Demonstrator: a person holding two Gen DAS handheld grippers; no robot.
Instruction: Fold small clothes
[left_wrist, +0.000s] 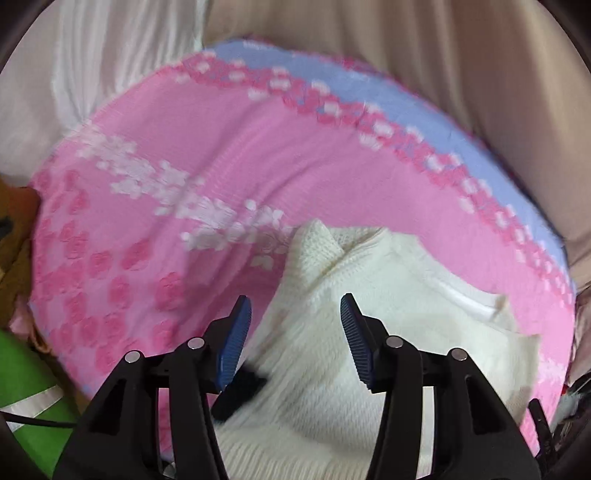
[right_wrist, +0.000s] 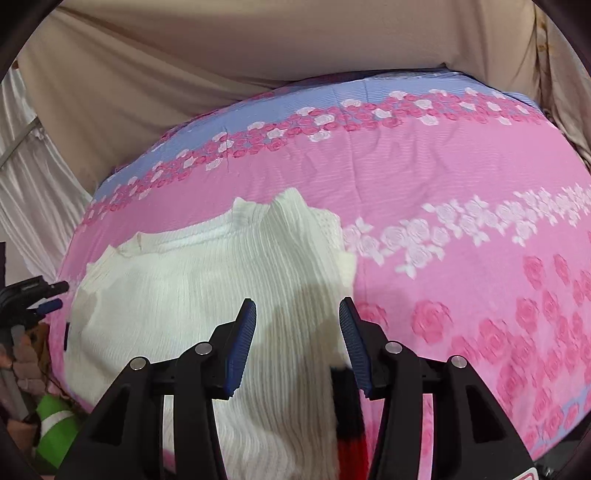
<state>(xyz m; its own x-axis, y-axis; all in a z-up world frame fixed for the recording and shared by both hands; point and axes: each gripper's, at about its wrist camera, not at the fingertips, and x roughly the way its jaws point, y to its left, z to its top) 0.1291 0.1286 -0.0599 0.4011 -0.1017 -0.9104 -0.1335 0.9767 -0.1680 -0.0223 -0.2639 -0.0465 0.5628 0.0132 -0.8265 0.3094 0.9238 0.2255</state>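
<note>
Cream ribbed knit top (right_wrist: 192, 280) lying ahead of and beneath both spread, empty grippers, left gripper (left_wrist: 295, 310) and right gripper (right_wrist: 297, 314), long axis running away from them, neither clearly nearer.

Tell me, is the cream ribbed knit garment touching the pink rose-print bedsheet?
Touching. The right wrist view shows the cream ribbed knit garment lying spread directly on the pink rose-print bedsheet, with no gap.

One white knitted garment (right_wrist: 207, 295) lies on one pink flowered bedsheet (right_wrist: 424, 177), with two grippers, the left (left_wrist: 295, 314) and the right (right_wrist: 297, 315), one beige curtain (right_wrist: 221, 48) behind and one green item (right_wrist: 55, 435) at lower left.
</note>
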